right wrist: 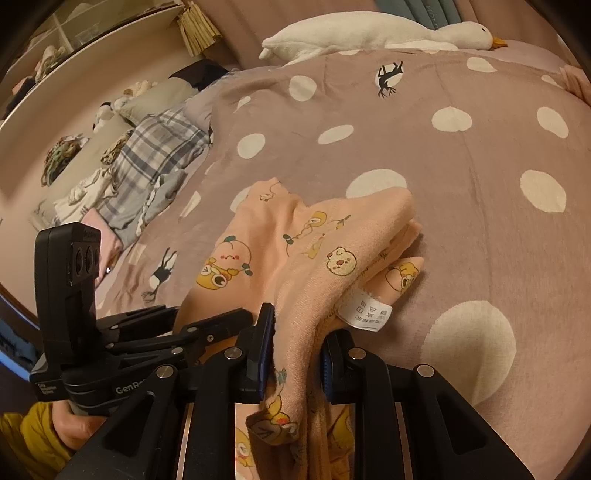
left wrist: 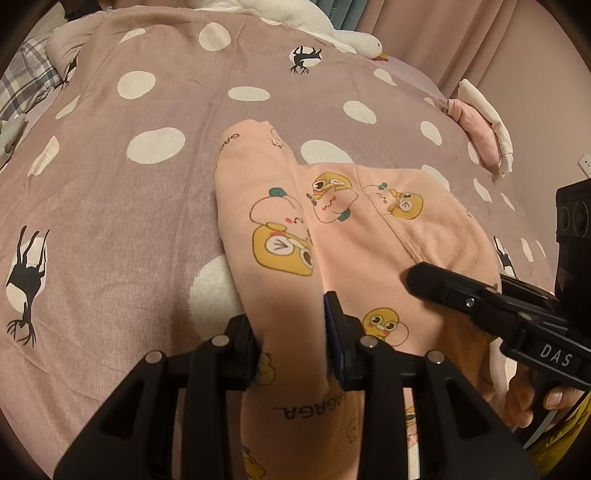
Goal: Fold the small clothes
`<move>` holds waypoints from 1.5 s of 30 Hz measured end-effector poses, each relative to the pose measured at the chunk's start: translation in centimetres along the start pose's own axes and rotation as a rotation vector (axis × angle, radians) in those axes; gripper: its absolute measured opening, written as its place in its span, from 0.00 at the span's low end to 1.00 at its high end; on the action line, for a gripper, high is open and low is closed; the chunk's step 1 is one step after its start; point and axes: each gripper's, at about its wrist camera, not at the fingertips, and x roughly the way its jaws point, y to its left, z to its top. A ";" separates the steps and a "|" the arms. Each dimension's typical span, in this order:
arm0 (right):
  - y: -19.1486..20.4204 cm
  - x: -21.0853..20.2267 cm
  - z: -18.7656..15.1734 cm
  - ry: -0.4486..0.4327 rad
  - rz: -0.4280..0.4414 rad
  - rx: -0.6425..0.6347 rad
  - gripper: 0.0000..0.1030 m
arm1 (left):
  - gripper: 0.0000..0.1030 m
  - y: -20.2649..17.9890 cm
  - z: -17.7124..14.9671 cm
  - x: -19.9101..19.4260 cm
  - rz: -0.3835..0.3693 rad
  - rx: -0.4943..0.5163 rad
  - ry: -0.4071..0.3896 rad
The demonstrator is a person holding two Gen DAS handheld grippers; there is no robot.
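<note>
We looked out over a wide bed covered by a mauve bedspread printed with white dots and black deer silhouettes, which filled most of both wrist views. Along its far edge lay a long white plush goose with an orange beak, in front of pale pink curtains. At the left of the right wrist view, a jumble of plaid bedding and other crumpled laundry sat beside the spread. At the right edge of the left wrist view, a small folded stack of pink and white clothes rested on the bed, well apart from the work. In the middle of the bedspread lay the task's garment, small peach-pink pants patterned with yellow and white cartoon animals, partly folded, with one leg running away from us and a white care label showing near the bunched edge. We held both tongs clenched on this garment: the left gripper pinched a leg of the pants between its fingers, and the right gripper pinched a gathered fold of the same fabric near the label. The two grippers sat near each other, each visible at the side of the other's view.
</note>
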 end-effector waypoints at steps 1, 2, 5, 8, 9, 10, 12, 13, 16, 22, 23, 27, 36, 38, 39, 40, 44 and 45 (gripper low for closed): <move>-0.1 0.0 0.0 0.001 -0.002 0.002 0.22 | 0.32 -0.1 0.0 0.0 0.001 0.000 0.001; -0.1 0.1 0.0 0.002 -0.003 0.004 0.22 | 0.33 -0.1 0.0 0.1 0.003 0.001 0.002; -0.4 0.1 0.0 0.005 -0.006 0.008 0.22 | 0.34 0.0 0.1 0.3 0.005 0.006 0.005; -0.5 0.2 0.0 0.006 -0.007 0.013 0.22 | 0.34 0.0 0.0 0.3 0.007 0.005 0.007; -0.5 0.2 0.0 0.007 -0.008 0.014 0.22 | 0.34 0.1 0.0 0.4 0.006 0.004 0.008; -0.6 0.2 0.0 0.007 -0.008 0.015 0.22 | 0.35 0.2 0.1 0.4 0.005 0.004 0.009; -0.6 0.1 0.0 0.009 -0.009 0.018 0.22 | 0.35 0.2 0.1 0.4 0.005 0.004 0.010; -0.7 0.1 0.0 0.010 -0.009 0.018 0.22 | 0.35 0.2 0.1 0.5 0.006 0.004 0.011; -0.8 0.2 0.0 0.013 -0.009 0.019 0.22 | 0.36 0.2 0.1 0.5 0.007 0.004 0.013; -1.0 0.2 0.0 0.016 -0.012 0.027 0.22 | 0.38 0.4 0.1 0.6 0.008 0.001 0.016; -1.0 0.2 0.0 0.017 -0.011 0.028 0.22 | 0.38 0.3 0.1 0.7 0.009 0.002 0.017; -1.2 0.3 0.0 0.020 -0.013 0.034 0.22 | 0.40 0.5 0.1 0.7 0.009 -0.001 0.020; -1.3 0.3 0.1 0.024 -0.012 0.038 0.22 | 0.42 0.5 0.1 0.8 0.012 0.001 0.021; -1.4 0.3 0.0 0.026 -0.013 0.041 0.22 | 0.42 0.5 0.1 0.9 0.012 0.003 0.022; -1.5 0.3 0.0 0.026 -0.013 0.042 0.22 | 0.42 0.5 0.1 0.9 0.013 0.003 0.022; -1.5 0.3 0.0 0.026 -0.013 0.043 0.22 | 0.43 0.6 0.1 0.9 0.013 0.003 0.021; -1.5 0.4 0.0 0.027 -0.012 0.042 0.22 | 0.43 0.5 0.1 0.9 0.013 0.002 0.022; -1.5 0.3 0.0 0.027 -0.012 0.042 0.22 | 0.43 0.6 0.1 0.9 0.013 0.002 0.022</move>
